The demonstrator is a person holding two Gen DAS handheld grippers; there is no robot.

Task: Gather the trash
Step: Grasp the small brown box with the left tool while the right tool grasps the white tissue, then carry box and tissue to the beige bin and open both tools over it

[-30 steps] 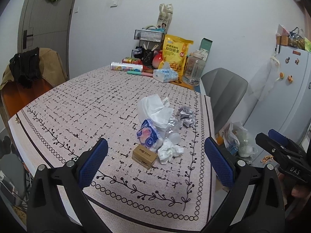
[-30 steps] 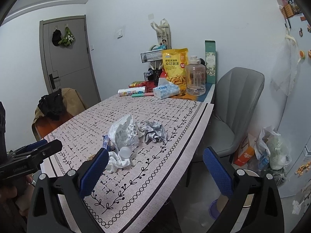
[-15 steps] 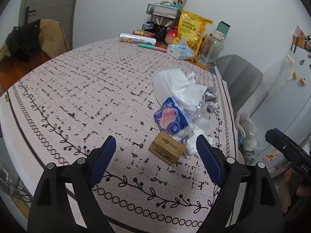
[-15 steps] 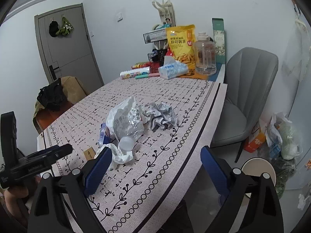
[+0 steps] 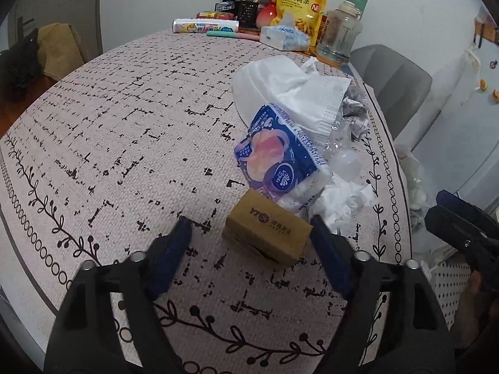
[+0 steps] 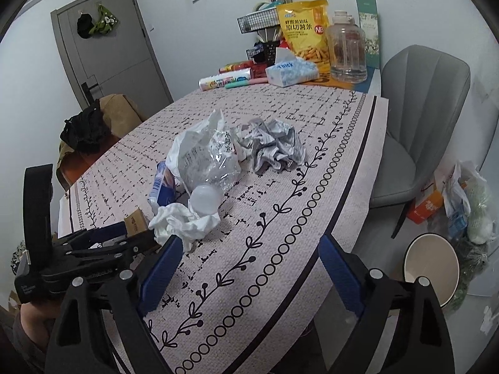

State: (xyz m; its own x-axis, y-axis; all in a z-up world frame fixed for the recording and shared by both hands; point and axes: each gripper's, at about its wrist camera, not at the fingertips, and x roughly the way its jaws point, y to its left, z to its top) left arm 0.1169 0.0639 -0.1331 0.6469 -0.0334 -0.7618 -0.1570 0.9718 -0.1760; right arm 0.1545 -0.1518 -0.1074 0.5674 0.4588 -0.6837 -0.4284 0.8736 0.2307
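My left gripper [image 5: 249, 240] sits low over the near edge of the table [image 5: 109, 118]. Its jaws have just been closing, with the small brown cardboard box [image 5: 268, 233] between the blue pads. The right pad looks to be at the box's right end and the left pad stands clear of it, so no clamp yet.

Trash pile lies right of centre on the patterned cloth:
- blue tissue pack [image 5: 277, 155] just behind the box, touching it
- white plastic bag [image 5: 280, 84] farther back
- crushed clear bottle [image 6: 212, 162] with a pale round cap end [image 6: 204, 199]
- crumpled white tissue [image 6: 184, 221] near the box
- crumpled printed paper ball [image 6: 274, 145] at the far right of the pile

My right gripper [image 6: 249, 268] hangs over the near right table edge. Its fingers are spread wide with nothing between them, though they have closed a little.

A white bin [image 6: 432, 268] stands on the floor to the right, near a grey chair [image 6: 421, 99]. At the far end of the table are a snack bag [image 6: 305, 25], a tissue box [image 6: 291, 71] and a clear jug [image 6: 346, 53].
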